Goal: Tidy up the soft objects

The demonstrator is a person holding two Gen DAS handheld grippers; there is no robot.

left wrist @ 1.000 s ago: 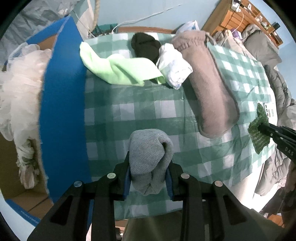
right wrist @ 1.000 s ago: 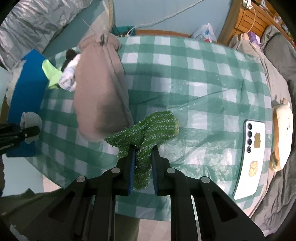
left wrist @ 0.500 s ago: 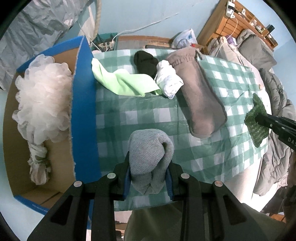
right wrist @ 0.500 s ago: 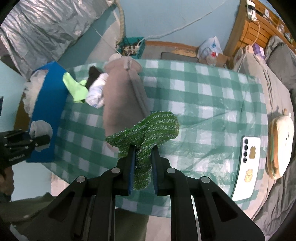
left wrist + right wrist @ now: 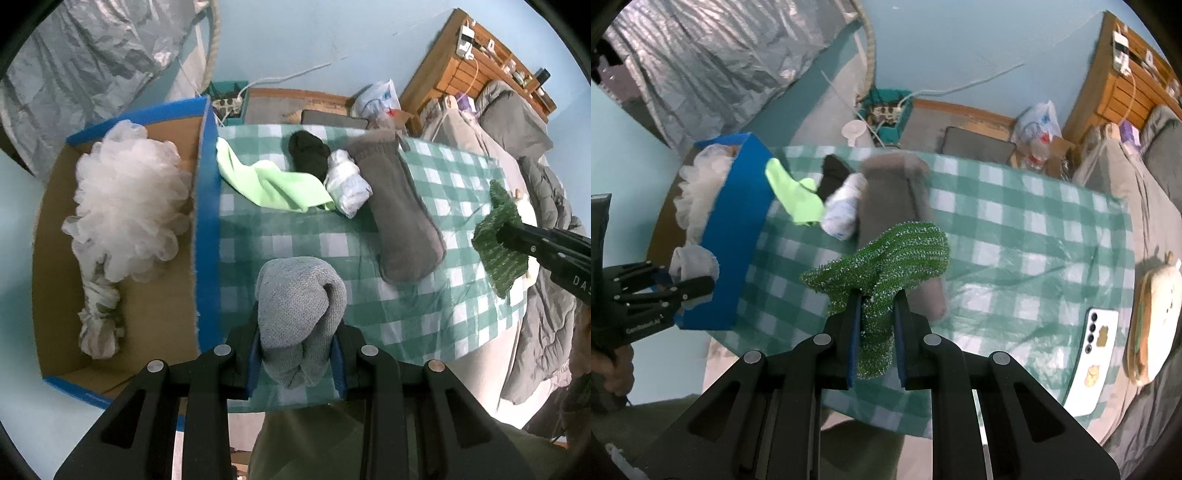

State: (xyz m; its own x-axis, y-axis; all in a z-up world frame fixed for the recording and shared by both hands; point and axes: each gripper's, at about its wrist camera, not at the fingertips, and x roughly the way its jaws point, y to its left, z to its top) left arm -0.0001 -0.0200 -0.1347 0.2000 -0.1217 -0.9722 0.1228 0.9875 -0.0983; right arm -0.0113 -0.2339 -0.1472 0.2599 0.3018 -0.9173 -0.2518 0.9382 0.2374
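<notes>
Two hand-held grippers above a checked tablecloth (image 5: 436,302), each carrying a soft object toward an open cardboard box (image 5: 207,206) with blue outer walls. The left gripper (image 5: 298,354) has its jaws pressed in on a grey knitted cloth (image 5: 299,310), bunched into a roll whose long axis runs forward along the fingers. The box lies to the left of this gripper; its near blue wall stands between the cloth and the brown interior, so the coming move appears to be a leftward carry over that rim, then a release. The left gripper is much the nearer to the box.

The right gripper (image 5: 877,332) pinches a green sparkly scouring cloth (image 5: 886,258), which fans out ahead of the fingers and droops at both ends; it hangs above the cloth-covered table, well apart from the box, to the box's right.

Inside the box a white mesh bath pouf (image 5: 125,199) fills the far half, its knotted tail (image 5: 99,325) reaching the near half; bare floor remains at the near corner. On the tablecloth, beyond the box wall: a light-green cloth (image 5: 273,184) touching the wall, then a black sock (image 5: 308,155), a white rolled sock (image 5: 347,184) and a long brown-grey mitten (image 5: 402,218), its axis running away from the viewer. A phone (image 5: 1089,350) and a plush toy (image 5: 1152,325) lie farthest from the box. Nothing but the wall's height seems to obstruct the left gripper's path.
</notes>
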